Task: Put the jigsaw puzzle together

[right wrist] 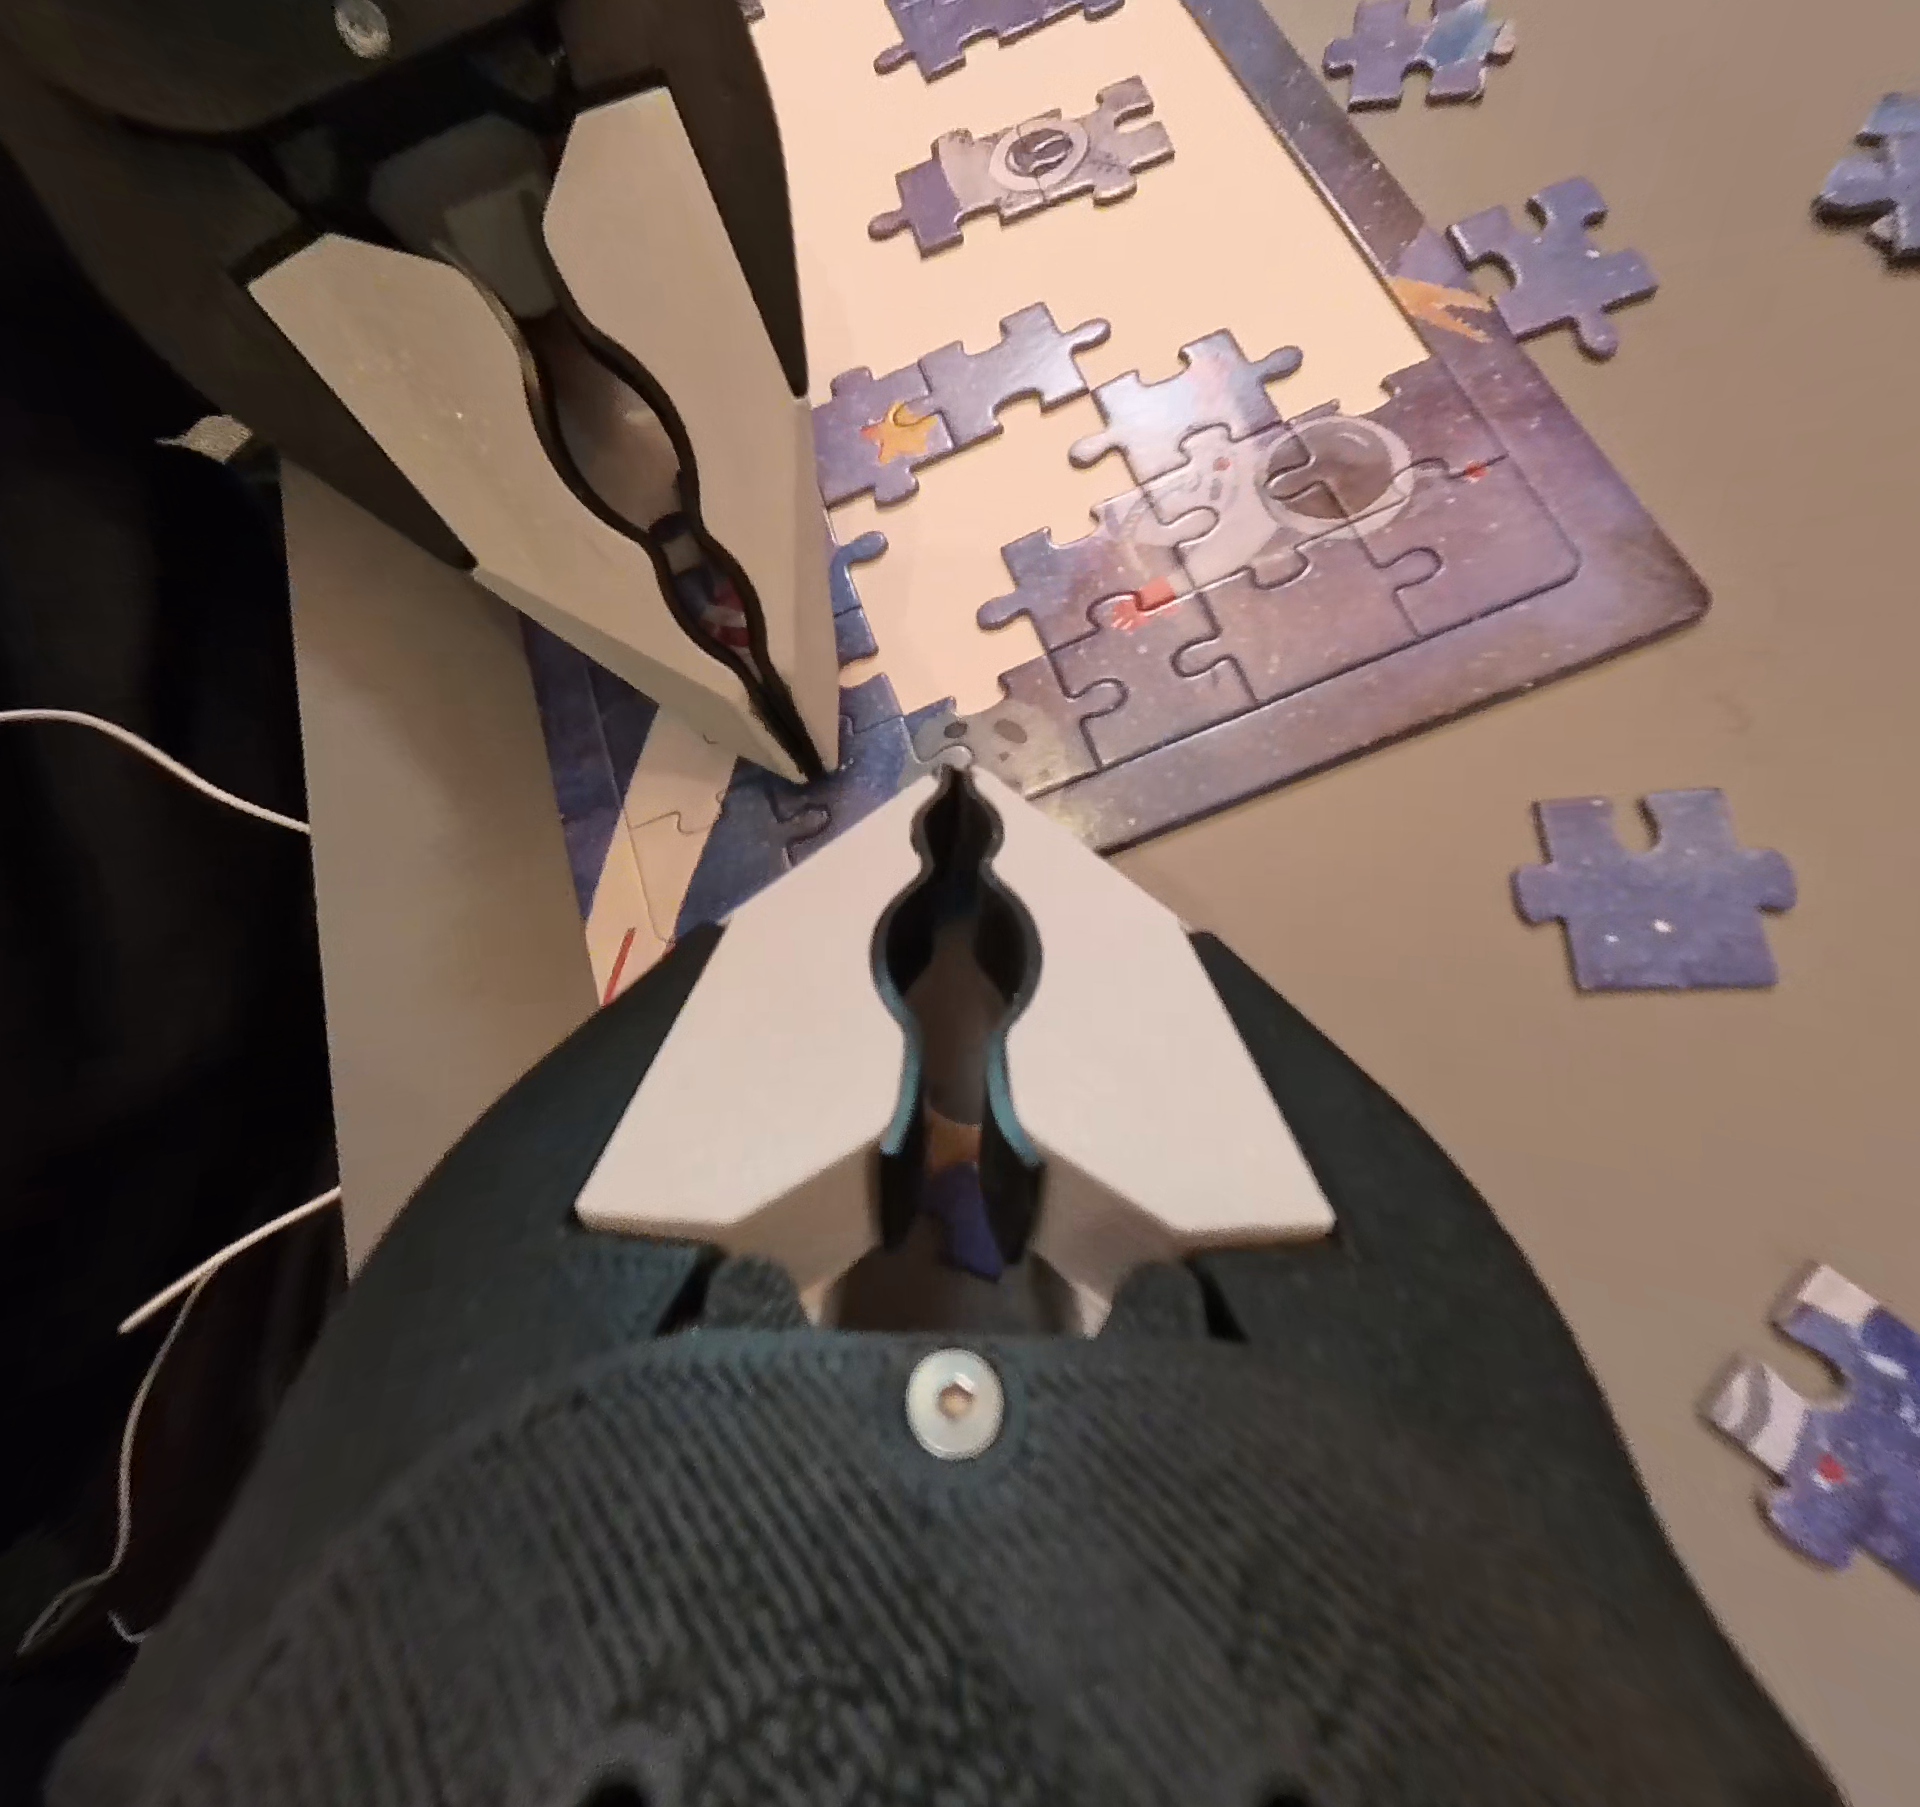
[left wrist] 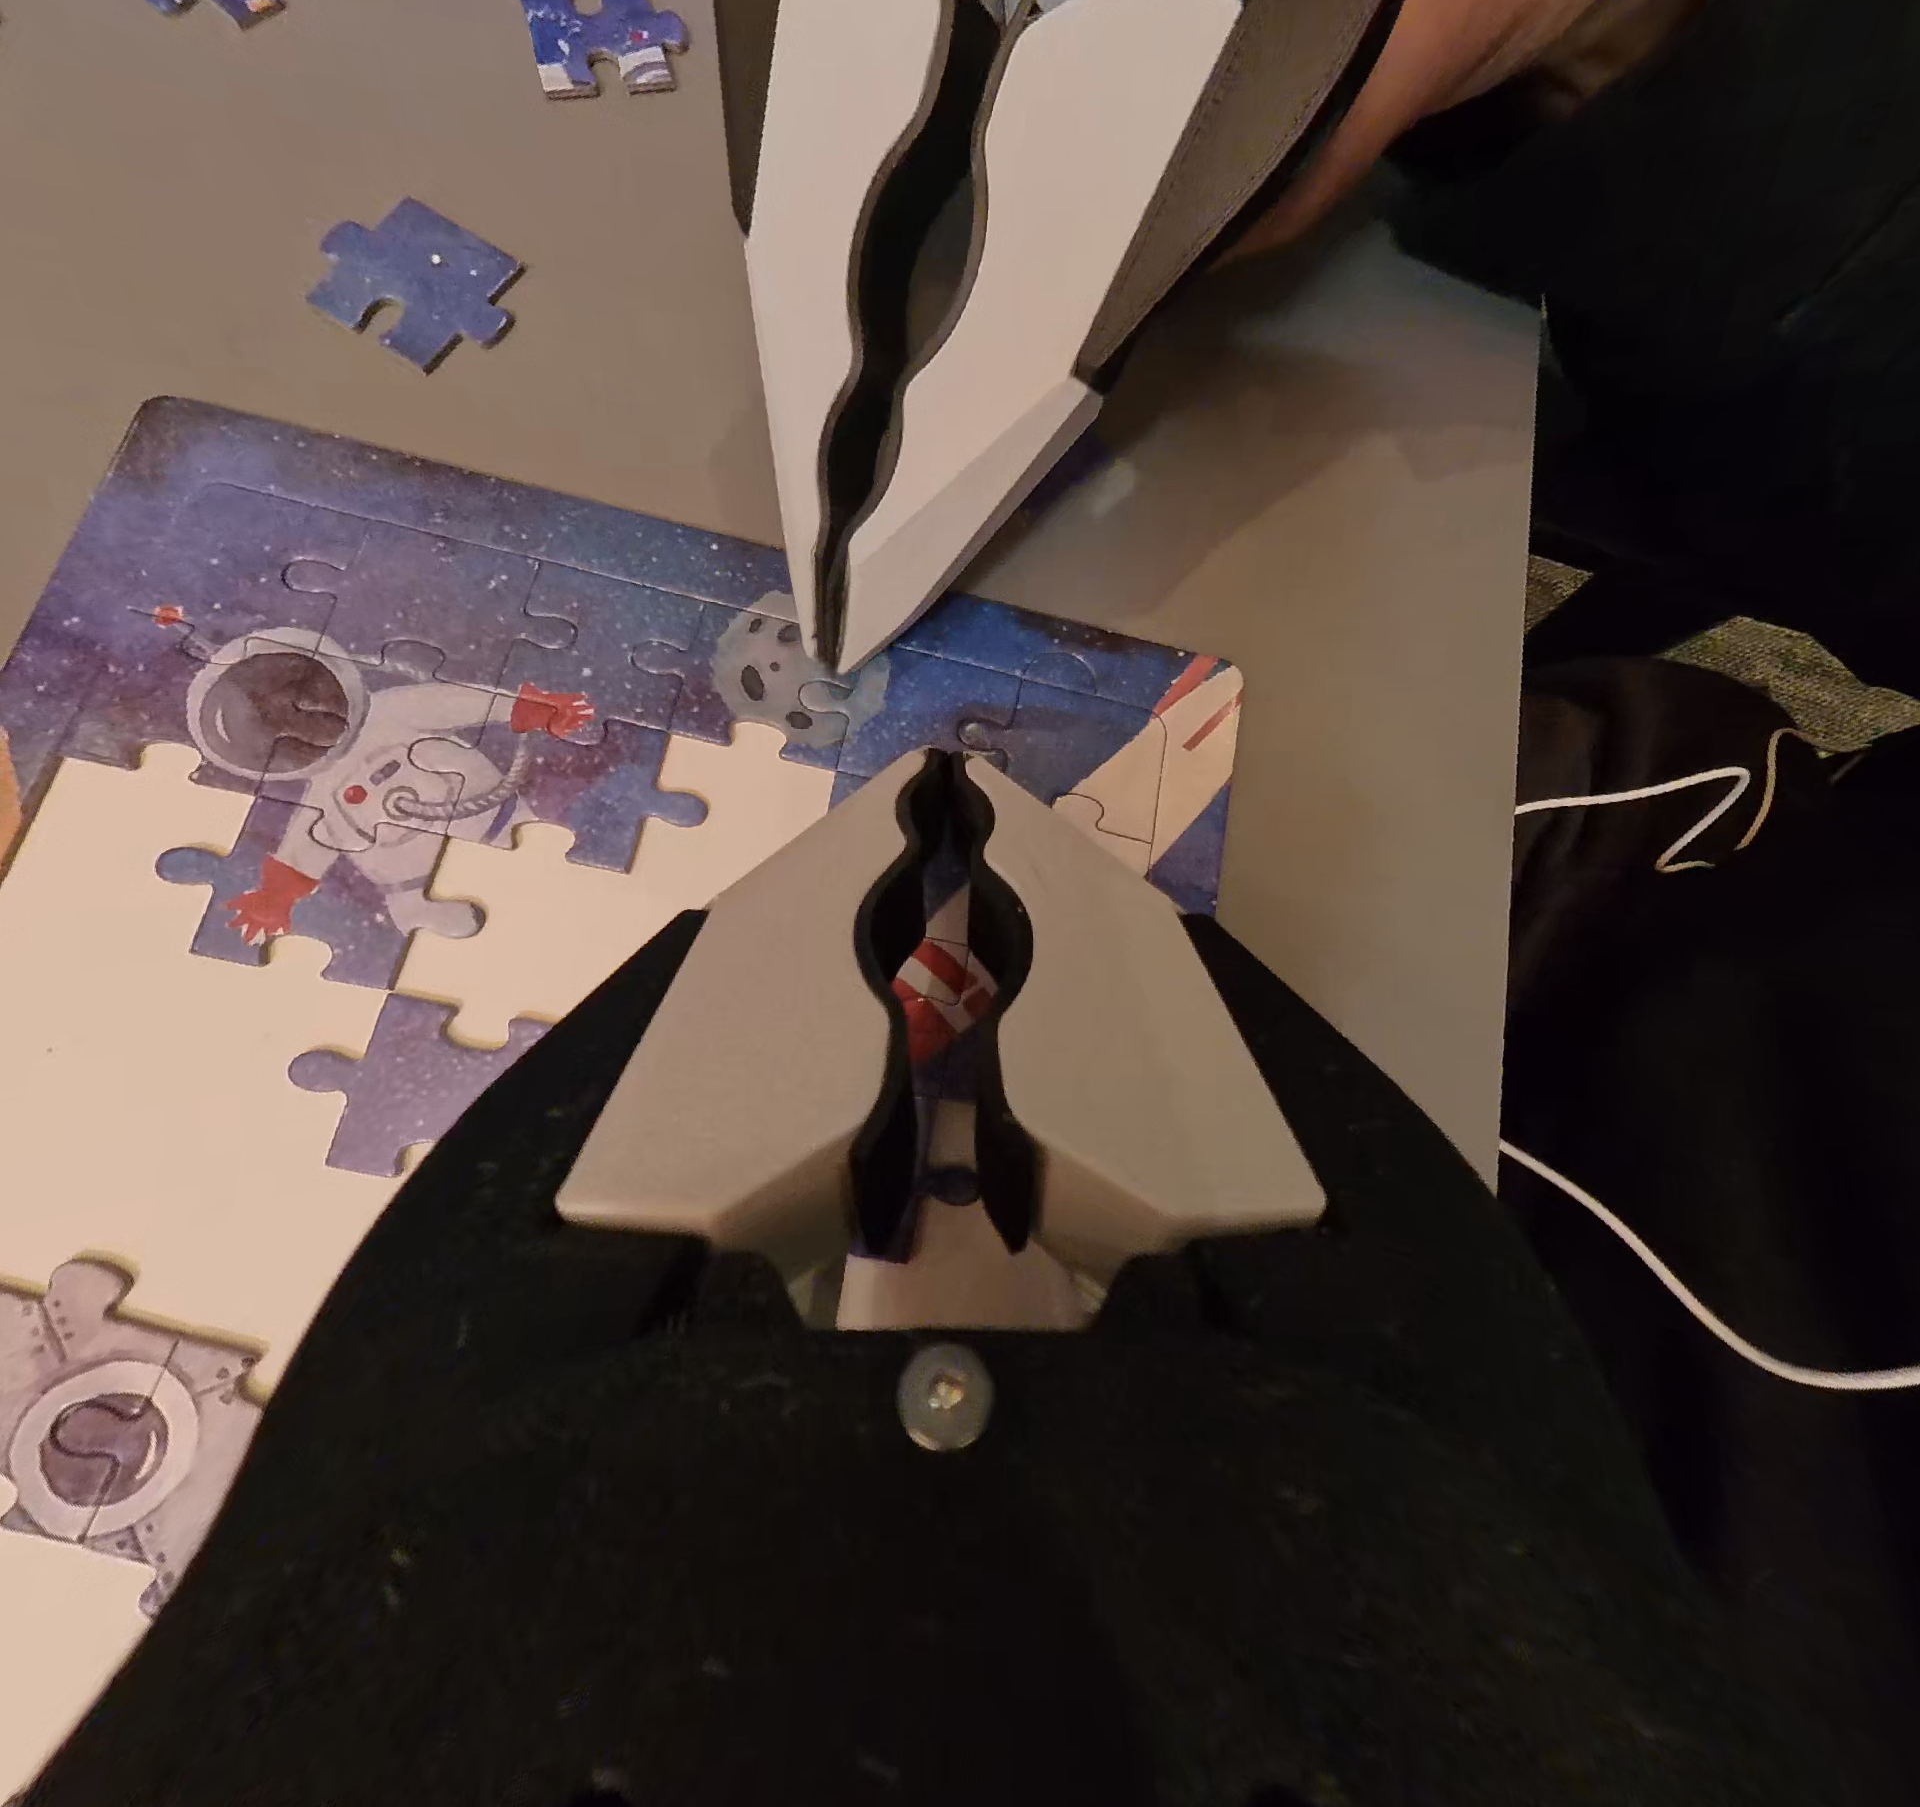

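Both grippers stand closed, tip down, on a partly assembled space-themed jigsaw puzzle point(left wrist: 447, 614) lying in its tray on a grey table point(left wrist: 1351, 614). At frame centre of the left wrist view, the left gripper point(left wrist: 948, 755) has its fingers together with nothing between them, its tip resting at a seam between fitted blue pieces near the tray's right edge. The right gripper point(left wrist: 831, 661), entering from the top of that frame, is likewise closed and empty-handed, its tip touching the grey asteroid piece point(left wrist: 769, 682). In the right wrist view the same pair meets at centre: right gripper point(right wrist: 954, 773) below, left gripper point(right wrist: 805, 770) from the upper left. The step appears to be pressing seated pieces flat; several bare cream gaps point(left wrist: 125, 926) remain in the tray. Loose blue pieces point(right wrist: 1652, 890) lie on the table at that frame's right. No brand, label or legible writing shows anywhere.
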`<state>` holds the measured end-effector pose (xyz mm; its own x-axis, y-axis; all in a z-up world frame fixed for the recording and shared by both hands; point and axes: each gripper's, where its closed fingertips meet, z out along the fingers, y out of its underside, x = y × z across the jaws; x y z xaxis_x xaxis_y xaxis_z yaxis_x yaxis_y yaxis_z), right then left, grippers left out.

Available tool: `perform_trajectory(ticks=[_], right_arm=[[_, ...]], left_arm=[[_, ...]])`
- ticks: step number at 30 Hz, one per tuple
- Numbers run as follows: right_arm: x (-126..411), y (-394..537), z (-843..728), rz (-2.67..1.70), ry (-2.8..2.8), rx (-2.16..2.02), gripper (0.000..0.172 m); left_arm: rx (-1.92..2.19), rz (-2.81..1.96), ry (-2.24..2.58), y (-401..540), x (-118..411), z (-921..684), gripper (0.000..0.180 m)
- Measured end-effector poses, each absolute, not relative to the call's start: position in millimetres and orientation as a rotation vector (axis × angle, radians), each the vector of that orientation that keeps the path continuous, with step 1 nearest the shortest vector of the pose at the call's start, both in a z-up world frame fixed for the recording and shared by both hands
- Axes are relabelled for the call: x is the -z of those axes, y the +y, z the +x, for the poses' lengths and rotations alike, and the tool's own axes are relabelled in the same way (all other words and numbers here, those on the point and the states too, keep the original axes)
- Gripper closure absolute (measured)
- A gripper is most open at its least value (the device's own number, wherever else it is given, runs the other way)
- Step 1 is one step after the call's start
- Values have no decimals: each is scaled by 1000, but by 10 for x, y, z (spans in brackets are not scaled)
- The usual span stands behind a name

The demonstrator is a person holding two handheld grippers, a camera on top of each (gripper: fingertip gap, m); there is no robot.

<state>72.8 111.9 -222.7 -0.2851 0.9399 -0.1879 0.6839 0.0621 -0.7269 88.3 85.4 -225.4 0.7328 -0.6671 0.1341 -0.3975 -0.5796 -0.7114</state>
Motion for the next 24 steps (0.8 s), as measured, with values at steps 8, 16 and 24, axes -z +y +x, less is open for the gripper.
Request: perform_trajectory(ticks=[8, 16, 24], right_arm=[[2229, 861, 859, -1546, -2160, -1178, 172], [2228, 866, 877, -1512, -2156, -1168, 172], [2229, 908, 867, -1500, -2138, -1126, 172]], left_arm=[[529, -2258, 789, 855, 2254, 884, 180], [526, -2259, 788, 856, 2254, 883, 180], [518, -2261, 788, 857, 2256, 882, 180]])
